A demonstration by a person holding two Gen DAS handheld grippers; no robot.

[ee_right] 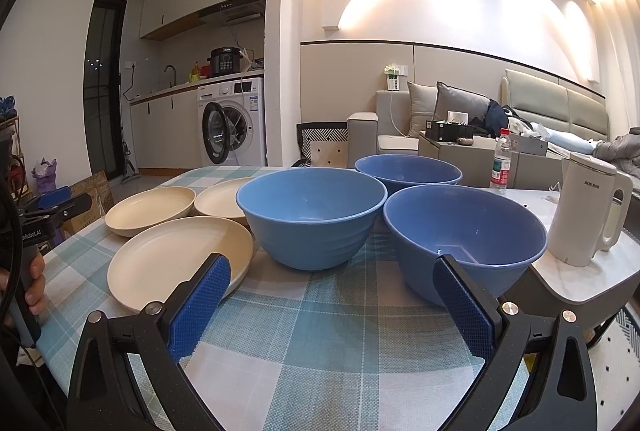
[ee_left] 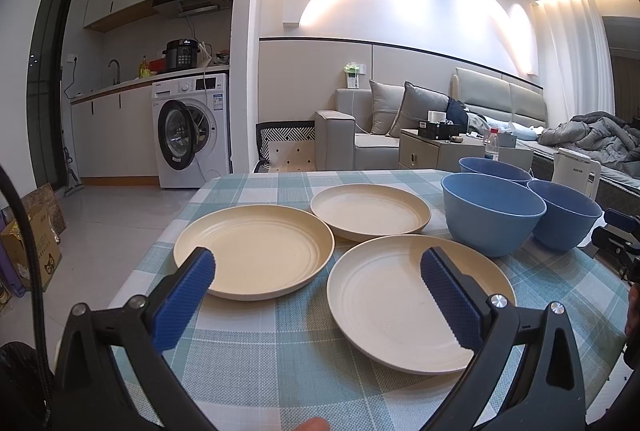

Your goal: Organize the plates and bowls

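Note:
Three cream plates lie side by side on the checked tablecloth: a left plate [ee_left: 256,251], a far plate [ee_left: 370,211] and a near plate [ee_left: 400,303]. To their right stand three blue bowls: a middle bowl [ee_right: 312,215], a far bowl [ee_right: 408,171] and a near bowl [ee_right: 464,235]. My left gripper [ee_left: 318,273] is open and hovers above the near edges of the left and near plates. My right gripper [ee_right: 332,281] is open too, low over the cloth in front of the middle and near bowls. Neither holds anything.
A white kettle [ee_right: 588,207] and a water bottle [ee_right: 502,163] stand on the marble tabletop [ee_right: 536,201] at the right. A hand [ee_right: 34,283] holds the left gripper's handle at the table's left edge. The checked tablecloth [ee_right: 320,343] reaches the near edge. Beyond are a sofa and a washing machine.

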